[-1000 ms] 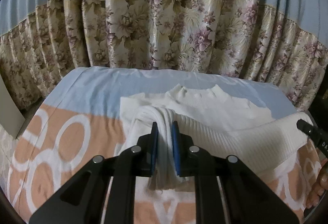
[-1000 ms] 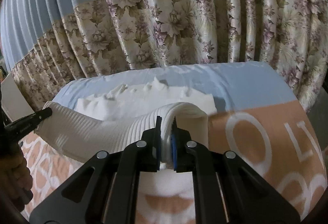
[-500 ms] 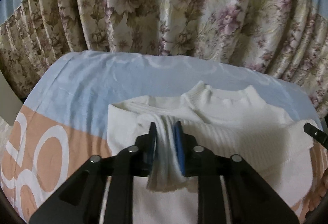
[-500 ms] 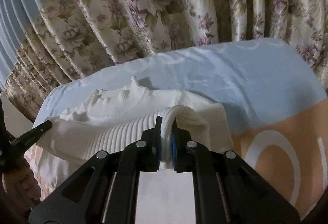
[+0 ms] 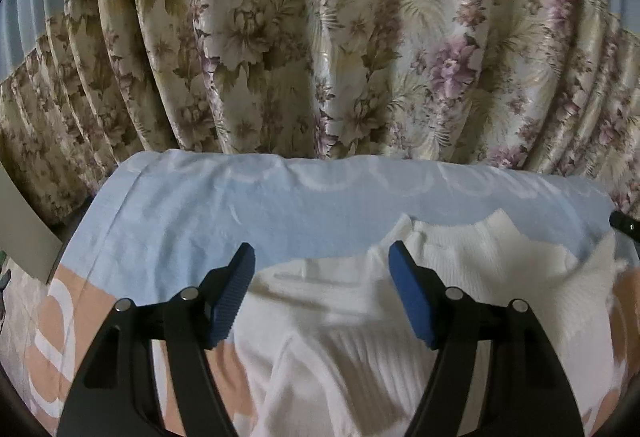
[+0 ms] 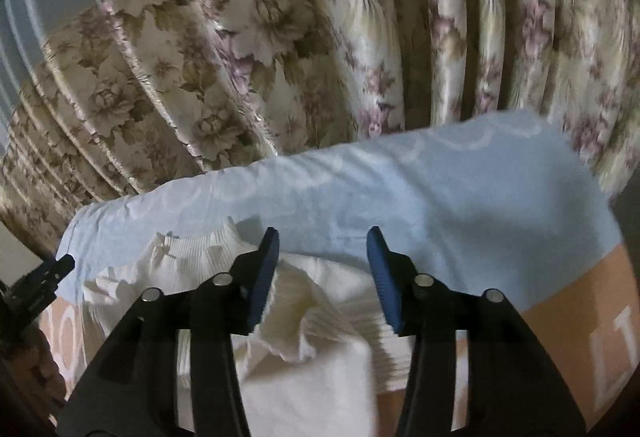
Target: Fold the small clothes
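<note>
- The step in hand looks like the release after a fold: the white ribbed sweater [image 5: 360,321] lies on the bed with its lower part brought up toward the collar, and both grippers are letting go over it
- The left gripper [image 5: 322,291] has its jaws opening; the knit lies below the gap between the blue pads [image 5: 228,301] and neither pad presses on it
- The right gripper [image 6: 324,275] has its jaws opening too; a ruffled edge of the knit sits loose under the gap, not pinched
- The sweater rests on the bed sheet [image 5: 192,213], mostly across the line where the pale blue band meets the peach part, with the collar [image 5: 472,237] pointing toward the floral curtain [image 5: 320,49]
- Next move, as I judge it: draw both grippers clear without snagging the knit, then take hold of a side edge or the bunched sleeve to fold it inward; the loose folds near the right gripper want smoothing first
- The knit is soft, thick and finely ribbed, with a scalloped stand-up collar; it will slump and crease rather than hold a sharp fold
- The sheet is smooth printed cotton with white ring shapes and letters; the curtain is glossy and hangs in deep pleats
- The pads are ridged and blue on black fingers
</note>
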Tool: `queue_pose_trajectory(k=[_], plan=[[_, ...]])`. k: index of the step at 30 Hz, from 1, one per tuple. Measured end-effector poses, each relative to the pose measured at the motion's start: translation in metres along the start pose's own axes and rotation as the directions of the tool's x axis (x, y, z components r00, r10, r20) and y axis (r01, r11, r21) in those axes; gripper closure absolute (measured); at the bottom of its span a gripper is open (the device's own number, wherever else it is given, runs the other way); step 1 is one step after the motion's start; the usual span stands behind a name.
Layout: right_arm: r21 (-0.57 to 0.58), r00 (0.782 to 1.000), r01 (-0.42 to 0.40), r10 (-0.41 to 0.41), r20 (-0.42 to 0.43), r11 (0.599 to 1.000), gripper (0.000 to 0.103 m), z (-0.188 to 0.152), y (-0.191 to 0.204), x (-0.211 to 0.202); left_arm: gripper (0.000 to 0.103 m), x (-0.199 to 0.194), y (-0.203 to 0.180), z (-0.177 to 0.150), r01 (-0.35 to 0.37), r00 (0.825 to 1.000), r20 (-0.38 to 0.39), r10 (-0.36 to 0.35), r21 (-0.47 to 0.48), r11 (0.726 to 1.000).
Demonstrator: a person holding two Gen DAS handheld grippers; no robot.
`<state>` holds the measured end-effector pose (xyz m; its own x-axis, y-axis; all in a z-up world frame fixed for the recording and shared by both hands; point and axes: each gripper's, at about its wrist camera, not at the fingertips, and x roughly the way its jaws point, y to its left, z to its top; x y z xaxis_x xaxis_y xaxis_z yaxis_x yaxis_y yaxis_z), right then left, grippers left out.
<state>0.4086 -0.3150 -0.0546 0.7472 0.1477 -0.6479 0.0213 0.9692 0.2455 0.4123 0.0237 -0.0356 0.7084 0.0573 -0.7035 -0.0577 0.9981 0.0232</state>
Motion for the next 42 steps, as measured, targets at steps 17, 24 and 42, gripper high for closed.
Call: queue_pose_trajectory(k=[17, 24, 42], plan=[[-0.387, 0.987, 0.056, -0.110, -0.119, 0.920, 0.025, -0.117, 0.067, 0.001, 0.031, -0.025, -0.056, -0.106, 0.149, 0.983, -0.107, -0.148, 0.005, 0.989], [-0.284, 0.992, 0.021, -0.055, -0.112, 0.959, 0.025, -0.087, 0.079, 0.030, 0.030, -0.014, -0.057, -0.099, 0.175, 0.975, -0.135, -0.177, -0.028, 0.984], [-0.151, 0.994, 0.040, -0.054, -0.094, 0.988, 0.024, -0.045, 0.030, 0.051, 0.027, 0.016, -0.021, -0.019, 0.001, 1.000, -0.008, -0.002, -0.054, 0.999]])
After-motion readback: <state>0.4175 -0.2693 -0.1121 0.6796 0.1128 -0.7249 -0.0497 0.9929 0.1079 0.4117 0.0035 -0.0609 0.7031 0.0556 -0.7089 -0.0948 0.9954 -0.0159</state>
